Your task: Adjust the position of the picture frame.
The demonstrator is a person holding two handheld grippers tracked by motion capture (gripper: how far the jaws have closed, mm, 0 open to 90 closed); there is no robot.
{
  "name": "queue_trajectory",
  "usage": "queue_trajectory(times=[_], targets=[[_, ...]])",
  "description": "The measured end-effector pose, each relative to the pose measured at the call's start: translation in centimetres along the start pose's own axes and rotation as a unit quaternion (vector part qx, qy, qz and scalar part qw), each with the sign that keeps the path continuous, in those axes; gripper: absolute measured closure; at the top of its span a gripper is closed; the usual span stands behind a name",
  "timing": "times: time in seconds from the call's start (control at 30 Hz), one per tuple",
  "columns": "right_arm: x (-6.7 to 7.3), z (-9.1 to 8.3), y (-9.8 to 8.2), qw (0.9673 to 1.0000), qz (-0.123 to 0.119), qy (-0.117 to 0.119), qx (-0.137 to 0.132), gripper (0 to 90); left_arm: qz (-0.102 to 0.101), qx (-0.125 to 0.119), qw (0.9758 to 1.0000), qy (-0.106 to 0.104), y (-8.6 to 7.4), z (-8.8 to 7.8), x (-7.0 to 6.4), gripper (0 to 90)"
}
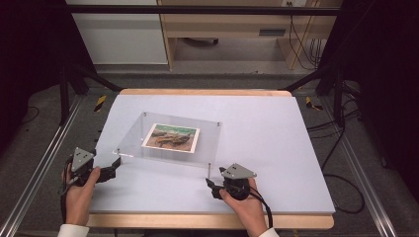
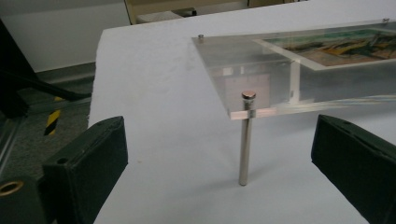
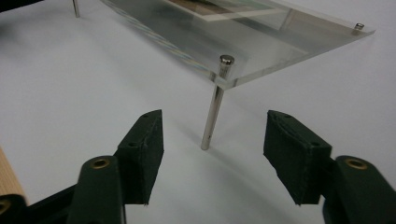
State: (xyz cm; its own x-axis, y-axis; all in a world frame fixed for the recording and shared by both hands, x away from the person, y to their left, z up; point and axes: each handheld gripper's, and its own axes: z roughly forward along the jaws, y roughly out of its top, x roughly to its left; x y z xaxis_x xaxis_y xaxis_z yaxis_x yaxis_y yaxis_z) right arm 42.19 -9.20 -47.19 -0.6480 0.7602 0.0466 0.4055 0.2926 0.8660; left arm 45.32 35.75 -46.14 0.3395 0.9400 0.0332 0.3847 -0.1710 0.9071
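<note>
A clear acrylic photo frame (image 1: 170,139) stands on thin metal legs near the middle of the white table (image 1: 276,133), with a printed picture (image 1: 171,137) sandwiched in its panel. The left gripper (image 1: 114,164) sits at the frame's near left corner; in the left gripper view its jaws are spread wide, with the corner's metal leg (image 2: 245,140) standing upright between and just beyond them, untouched. The right gripper (image 1: 209,186) is at the near right corner; in the right gripper view its jaws are partly spread and the corner leg (image 3: 213,105) rises just ahead of the gap, tilted slightly, clear of both pads
</note>
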Motion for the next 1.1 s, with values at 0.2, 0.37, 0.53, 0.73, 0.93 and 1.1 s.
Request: queue_trajectory(times=[0.2, 0.37, 0.53, 0.73, 0.93, 1.1], targets=[[-0.8, 0.5, 0.6, 0.9998, 0.017, 0.012, 0.002, 45.7, -0.011, -0.006, 0.9997, -0.019, 0.4, -0.1, -0.4, 5.6], [-1.0, 1.4, 0.8, 0.9994, 0.020, 0.024, 0.017, 60.8, 0.002, -0.002, 0.9998, -0.021, 0.6, -0.2, -0.7, 6.5], [-1.1, 2.5, 1.2, 0.9992, 0.011, 0.030, 0.024, 71.5, -0.003, 0.003, 0.9995, -0.032, 0.7, -0.1, -0.7, 6.5], [-1.5, 3.1, 1.4, 0.9984, 0.020, 0.049, 0.020, 83.8, -0.004, 0.004, 0.9993, -0.038, 0.6, 0.1, -0.6, 7.2], [-1.8, 2.8, 1.6, 0.9975, 0.037, 0.061, 0.002, 84.8, 0.011, 0.023, 0.9986, -0.047, 0.3, 0.5, 0.0, 12.1], [-2.4, 2.5, 2.2, 0.9958, 0.058, 0.070, -0.008, 85.1, 0.008, 0.031, 0.9977, -0.059, 0.1, 1.0, -0.1, 28.2]])
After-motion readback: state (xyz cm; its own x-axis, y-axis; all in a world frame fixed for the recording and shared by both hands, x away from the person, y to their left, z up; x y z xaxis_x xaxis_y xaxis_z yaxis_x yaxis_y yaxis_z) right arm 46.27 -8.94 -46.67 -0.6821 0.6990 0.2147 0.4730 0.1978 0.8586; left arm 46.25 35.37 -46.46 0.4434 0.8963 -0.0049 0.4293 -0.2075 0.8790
